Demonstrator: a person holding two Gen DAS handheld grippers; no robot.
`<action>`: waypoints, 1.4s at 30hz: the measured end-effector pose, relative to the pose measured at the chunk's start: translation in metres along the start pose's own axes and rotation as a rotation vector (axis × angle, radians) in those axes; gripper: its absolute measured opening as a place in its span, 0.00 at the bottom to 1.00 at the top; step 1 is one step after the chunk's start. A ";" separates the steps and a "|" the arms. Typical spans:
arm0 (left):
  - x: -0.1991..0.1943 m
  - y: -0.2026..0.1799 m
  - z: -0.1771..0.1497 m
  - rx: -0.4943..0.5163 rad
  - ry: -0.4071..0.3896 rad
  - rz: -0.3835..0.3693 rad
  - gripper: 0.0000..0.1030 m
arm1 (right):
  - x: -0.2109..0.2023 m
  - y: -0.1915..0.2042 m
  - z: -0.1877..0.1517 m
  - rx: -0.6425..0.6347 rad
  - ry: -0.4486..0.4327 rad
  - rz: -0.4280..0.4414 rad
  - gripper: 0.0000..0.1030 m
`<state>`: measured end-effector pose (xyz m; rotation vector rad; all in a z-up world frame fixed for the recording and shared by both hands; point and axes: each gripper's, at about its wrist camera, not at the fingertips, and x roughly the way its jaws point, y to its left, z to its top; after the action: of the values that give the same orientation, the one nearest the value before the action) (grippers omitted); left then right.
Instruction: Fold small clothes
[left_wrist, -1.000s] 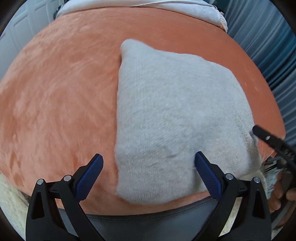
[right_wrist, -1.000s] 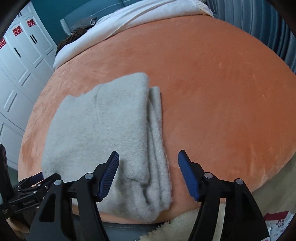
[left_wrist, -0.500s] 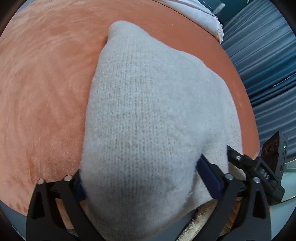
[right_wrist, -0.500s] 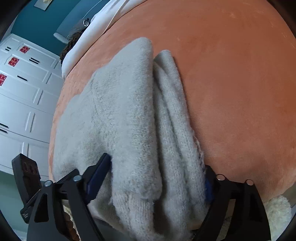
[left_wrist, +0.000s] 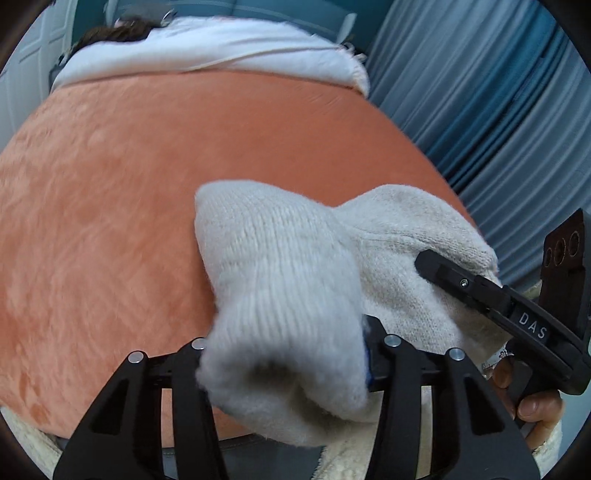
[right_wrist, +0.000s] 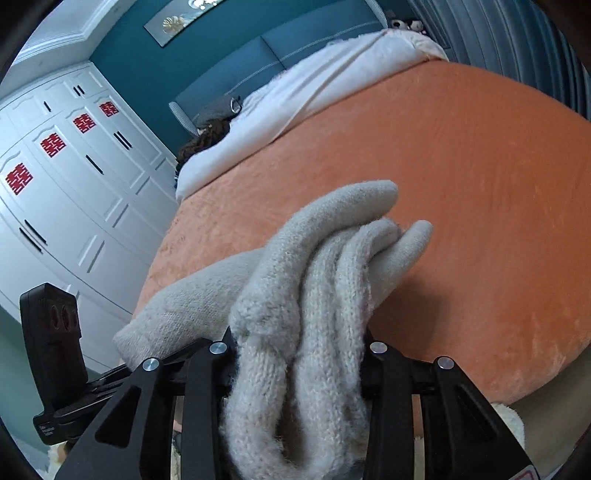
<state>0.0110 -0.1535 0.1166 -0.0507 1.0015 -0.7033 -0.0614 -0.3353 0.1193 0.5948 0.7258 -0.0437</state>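
Note:
A grey-beige knitted garment (left_wrist: 280, 280) lies bunched at the near edge of an orange bed cover (left_wrist: 147, 166). My left gripper (left_wrist: 284, 358) is shut on its near left corner, the cloth lifted and draped over the jaws. My right gripper (right_wrist: 299, 358) is shut on the near right corner, where several thick folds (right_wrist: 325, 266) hang through the jaws. The right gripper's body (left_wrist: 524, 321) shows at the right of the left wrist view, and the left gripper's body (right_wrist: 51, 332) at the left of the right wrist view. The fingertips are hidden by cloth.
A white duvet (left_wrist: 207, 48) lies across the far end of the bed below a teal headboard (right_wrist: 295, 48). Blue-grey curtains (left_wrist: 480, 92) hang on the right. White wardrobe doors (right_wrist: 66, 177) stand on the left. A fluffy cream rug (left_wrist: 406, 458) lies under the near edge.
Both grippers have closed on the near corners of the garment and raised them off the bed. The flat cloth is now bunched, and both cameras have tilted up toward the headboard.

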 end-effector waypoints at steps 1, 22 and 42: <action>-0.011 -0.008 0.002 0.023 -0.023 -0.015 0.45 | -0.014 0.006 0.002 -0.013 -0.030 -0.006 0.34; -0.218 0.003 0.080 0.206 -0.575 -0.053 0.46 | -0.126 0.179 0.073 -0.301 -0.490 0.254 0.34; -0.028 0.272 -0.014 -0.340 -0.162 0.047 0.91 | 0.178 0.065 -0.037 0.046 0.144 -0.030 0.75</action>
<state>0.1317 0.0784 0.0352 -0.3739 0.9534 -0.4725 0.0660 -0.2326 0.0165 0.6356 0.8758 -0.0456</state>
